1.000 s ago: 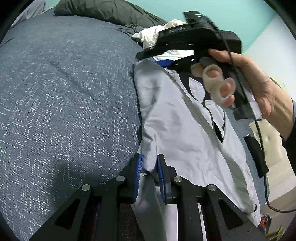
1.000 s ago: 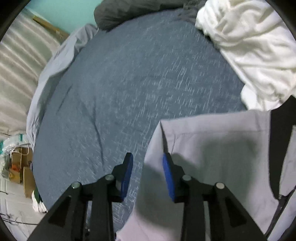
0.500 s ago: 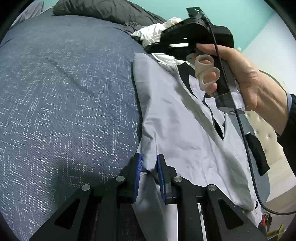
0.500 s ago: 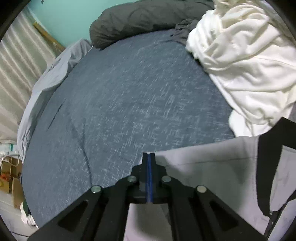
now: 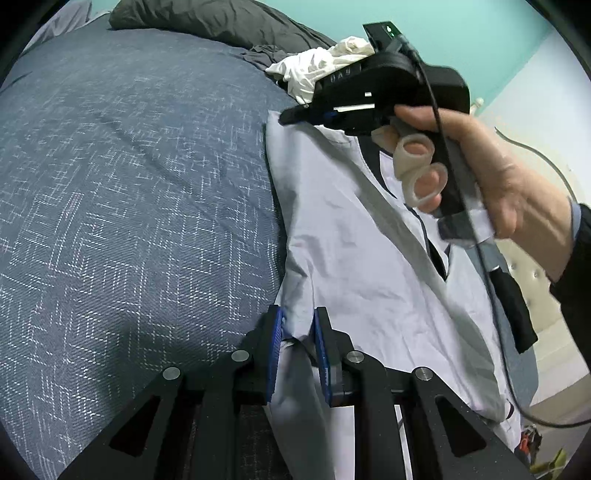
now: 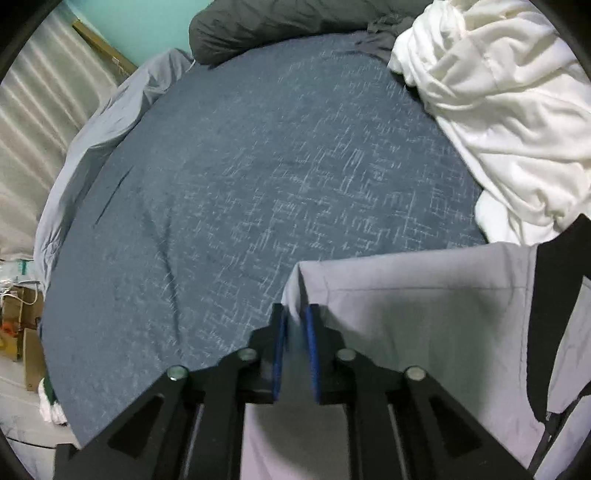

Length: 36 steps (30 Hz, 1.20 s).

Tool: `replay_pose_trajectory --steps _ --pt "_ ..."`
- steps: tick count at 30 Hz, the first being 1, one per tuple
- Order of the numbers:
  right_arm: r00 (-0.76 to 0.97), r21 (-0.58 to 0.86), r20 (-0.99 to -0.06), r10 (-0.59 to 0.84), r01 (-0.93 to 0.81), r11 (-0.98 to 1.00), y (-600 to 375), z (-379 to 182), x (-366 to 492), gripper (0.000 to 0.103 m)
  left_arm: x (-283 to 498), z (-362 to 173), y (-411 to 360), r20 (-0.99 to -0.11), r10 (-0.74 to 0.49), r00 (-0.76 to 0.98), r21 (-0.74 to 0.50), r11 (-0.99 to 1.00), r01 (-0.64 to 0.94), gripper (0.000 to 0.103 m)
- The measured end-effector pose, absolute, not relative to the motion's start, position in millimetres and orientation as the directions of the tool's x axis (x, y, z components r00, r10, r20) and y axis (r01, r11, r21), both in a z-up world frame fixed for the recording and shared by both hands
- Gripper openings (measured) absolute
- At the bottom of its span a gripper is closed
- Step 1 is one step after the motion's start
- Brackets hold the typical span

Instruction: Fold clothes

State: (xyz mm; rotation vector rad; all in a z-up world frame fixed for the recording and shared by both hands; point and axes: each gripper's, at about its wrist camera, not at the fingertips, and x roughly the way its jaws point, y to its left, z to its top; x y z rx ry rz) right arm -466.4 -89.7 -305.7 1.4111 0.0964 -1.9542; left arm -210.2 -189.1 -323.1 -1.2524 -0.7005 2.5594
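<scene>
Your pale grey-lilac jacket with the black collar trim and zip (image 5: 351,236) lies spread lengthwise along the right side of the blue-grey woven bedspread (image 5: 129,184), front side up, its left edge running straight down the bed. You hold that edge at two places. Your left gripper (image 5: 297,332) has its jaws narrow, with a bunched bit of the jacket's lower side edge between the blue pads. Your right gripper (image 6: 295,325) has its jaws narrow as well, closed on the upper corner near the shoulder; in the left wrist view your right hand (image 5: 491,177) grips its handle above the collar.

As for progress, the jacket shows no finished crease that I can make out: the body is still one broad, flat panel, and the far side is partly hidden behind your hand and the tool. With both jaws pinching the same long edge, I judge that you are set up to carry that side across the garment, so most of the folding on this piece looks to be ahead.

A crumpled white garment (image 6: 498,110) sits heaped beyond the collar, unfolded, and a dark grey pillow (image 6: 280,26) lies at the head of the bed.
</scene>
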Motion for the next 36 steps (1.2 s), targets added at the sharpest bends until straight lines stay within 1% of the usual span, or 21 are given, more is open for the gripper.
replay_pose_trajectory --steps 5,10,14,17,19,22,25,29,36 --pt "-0.224 0.284 -0.851 -0.475 0.564 -0.775 -83 -303 -468 0.001 -205 -321 -196 -0.671 0.390 -0.631 -0.527 -0.849 0.036 0.017" --pt "-0.250 0.255 -0.852 -0.460 0.568 -0.782 -81 -306 -472 0.001 -200 -320 -202 -0.671 0.396 -0.627 -0.541 -0.840 0.048 0.017" --pt "-0.342 0.243 -0.817 -0.464 0.526 -0.815 -67 -288 -474 0.002 -195 -322 -205 -0.667 0.410 -0.622 -0.561 -0.826 0.058 0.017" --pt "-0.334 0.280 -0.787 -0.519 0.556 -0.783 -56 -273 -466 0.002 -191 -322 -209 -0.666 0.414 -0.621 -0.573 -0.817 0.070 0.017" --pt "-0.323 0.273 -0.780 -0.536 0.594 -0.756 -53 -265 -455 0.002 -188 -322 -211 -0.668 0.412 -0.620 -0.573 -0.816 0.074 0.017" --pt "-0.296 0.293 -0.787 -0.541 0.592 -0.751 -37 -265 -436 0.002 -185 -323 -216 -0.671 0.410 -0.618 -0.573 -0.815 0.082 0.017" --pt "-0.290 0.331 -0.777 -0.559 0.568 -0.754 -7 -262 -412 0.002 -180 -326 -220 -0.669 0.406 -0.623 -0.575 -0.813 0.088 0.019" --pt "-0.314 0.337 -0.772 -0.553 0.535 -0.775 48 -261 -367 0.002 -169 -325 -225 -0.656 0.404 -0.638 -0.589 -0.802 0.099 0.019" --pt "-0.383 0.326 -0.788 -0.482 0.405 -0.854 159 -271 -290 0.002 -170 -324 -226 -0.640 0.405 -0.653 -0.603 -0.792 0.100 0.019"
